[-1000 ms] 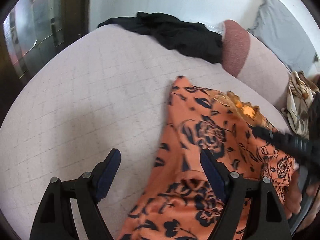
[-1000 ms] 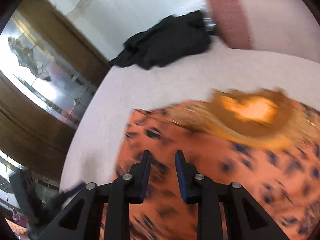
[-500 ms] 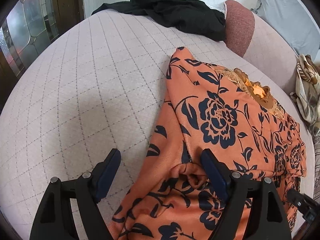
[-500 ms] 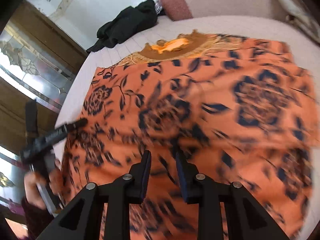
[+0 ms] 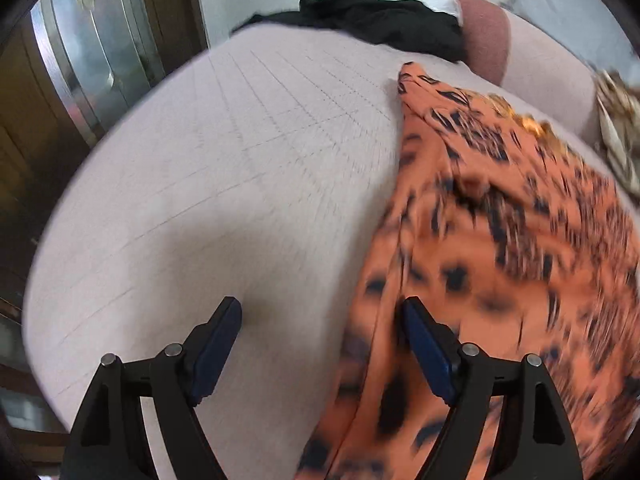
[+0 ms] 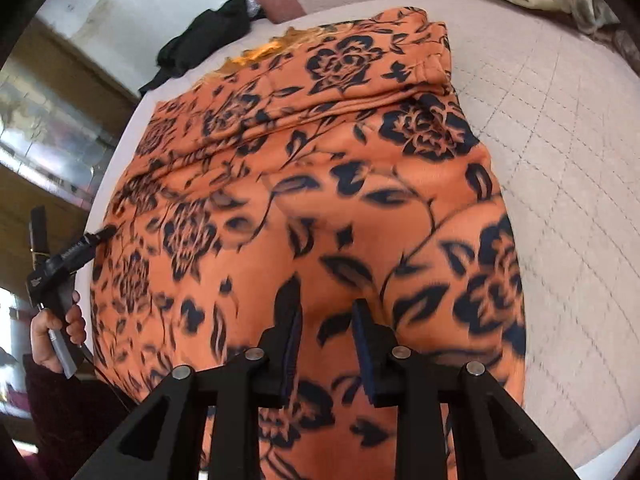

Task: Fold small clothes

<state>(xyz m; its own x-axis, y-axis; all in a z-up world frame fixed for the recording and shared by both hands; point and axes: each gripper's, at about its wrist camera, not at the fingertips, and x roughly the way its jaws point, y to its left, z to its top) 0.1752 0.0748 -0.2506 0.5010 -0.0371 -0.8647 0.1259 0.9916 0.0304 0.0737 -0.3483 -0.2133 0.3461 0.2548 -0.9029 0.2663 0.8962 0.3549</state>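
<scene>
Orange floral garment (image 6: 320, 184) lengthwise, neckline far (both tongs apart, gripping nothing)

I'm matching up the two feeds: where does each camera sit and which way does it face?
Left wrist: on the left tool, angled down at the bed and the orange garment's edge; only its fingers show.
Right wrist: on the right tool, over the garment; the left hand shows.
Shared: garment, black clothes, bed.

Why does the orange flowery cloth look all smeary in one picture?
Left wrist view: the orange cloth is streaked with motion blur and the bed curves from the fisheye lens. Right wrist view: its flowers look sharper, blurring only near the right gripper.
</scene>
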